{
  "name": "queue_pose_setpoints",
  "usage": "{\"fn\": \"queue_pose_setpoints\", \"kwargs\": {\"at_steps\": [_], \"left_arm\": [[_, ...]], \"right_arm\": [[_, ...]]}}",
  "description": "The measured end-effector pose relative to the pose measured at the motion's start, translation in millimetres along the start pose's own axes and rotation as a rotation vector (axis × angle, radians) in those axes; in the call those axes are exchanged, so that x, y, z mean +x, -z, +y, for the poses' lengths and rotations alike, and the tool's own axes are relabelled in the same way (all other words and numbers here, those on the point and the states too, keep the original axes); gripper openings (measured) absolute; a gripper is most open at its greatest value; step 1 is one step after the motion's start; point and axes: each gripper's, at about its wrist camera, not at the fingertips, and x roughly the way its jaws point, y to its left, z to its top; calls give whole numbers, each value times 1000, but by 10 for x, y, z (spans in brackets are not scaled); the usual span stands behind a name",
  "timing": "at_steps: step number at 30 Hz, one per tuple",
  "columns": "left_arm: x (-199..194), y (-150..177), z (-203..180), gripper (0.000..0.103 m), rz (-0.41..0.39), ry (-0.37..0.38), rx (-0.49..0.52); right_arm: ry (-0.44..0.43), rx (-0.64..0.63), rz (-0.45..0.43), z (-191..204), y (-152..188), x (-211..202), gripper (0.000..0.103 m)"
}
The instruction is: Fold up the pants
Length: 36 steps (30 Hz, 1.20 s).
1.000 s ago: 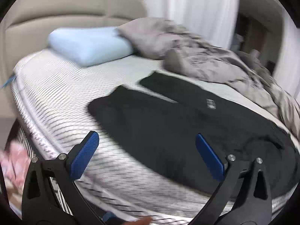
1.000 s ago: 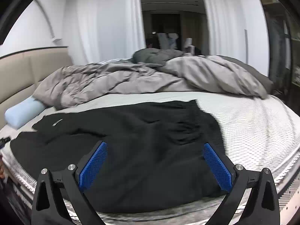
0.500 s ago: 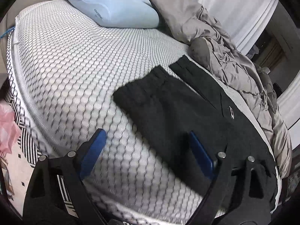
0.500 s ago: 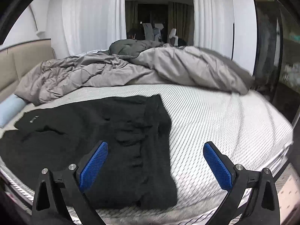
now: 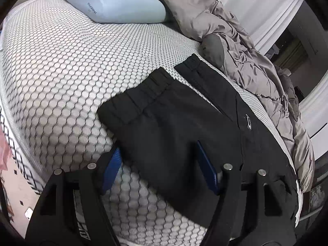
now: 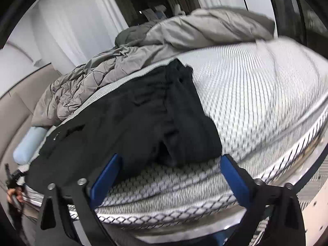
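Observation:
Black pants (image 5: 174,123) lie flat along the near side of the mattress (image 5: 61,71), the two leg cuffs pointing toward the pillow. My left gripper (image 5: 160,169) hangs low over the near leg a little behind its cuff. Its jaws are closing; the cloth's near edge lies between the blue pads (image 5: 207,170), which are not pressing on it. In the right wrist view the pants' waist end (image 6: 180,123) lies bunched, with its near corner just ahead of my right gripper (image 6: 170,177). That gripper's jaws stand wide and are closing slightly over the mattress edge (image 6: 164,194).
A light blue pillow (image 5: 114,2) lies at the head of the bed. A rumpled grey duvet (image 5: 246,51) is heaped along the far side behind the pants. A beige headboard (image 6: 12,106) and white curtains (image 6: 67,26) stand beyond. A person's hand (image 6: 13,194) shows at the left edge.
The left gripper came down close over the near leg and its jaws narrowed. The right gripper rolled and sank from above the pants to the mattress edge by the waist.

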Motion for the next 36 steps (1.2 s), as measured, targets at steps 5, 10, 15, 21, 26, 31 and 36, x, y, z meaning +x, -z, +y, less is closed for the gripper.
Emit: {"fn": "queue_pose_setpoints", "kwargs": {"at_steps": [5, 10, 15, 21, 26, 31, 36], "left_arm": [[111, -40, 11, 45, -14, -7, -47], [94, -30, 94, 7, -36, 17, -106], [-85, 10, 77, 3, -83, 3, -47], [-359, 81, 49, 3, -124, -16, 13], [-207, 176, 156, 7, -54, -51, 15], [-514, 143, 130, 57, -83, -77, 11], [-936, 2, -149, 102, -172, -109, 85]], "right_arm": [[-153, 154, 41, -182, 78, 73, 93], [-281, 301, 21, -277, -113, 202, 89], [-211, 428, 43, -458, -320, 409, 49], [-103, 229, -34, -259, -559, 200, 18], [-51, 291, 44, -528, -347, 345, 20], [91, 261, -61, -448, -366, 54, 66], [210, 125, -249, -159, -642, -422, 97]]}}
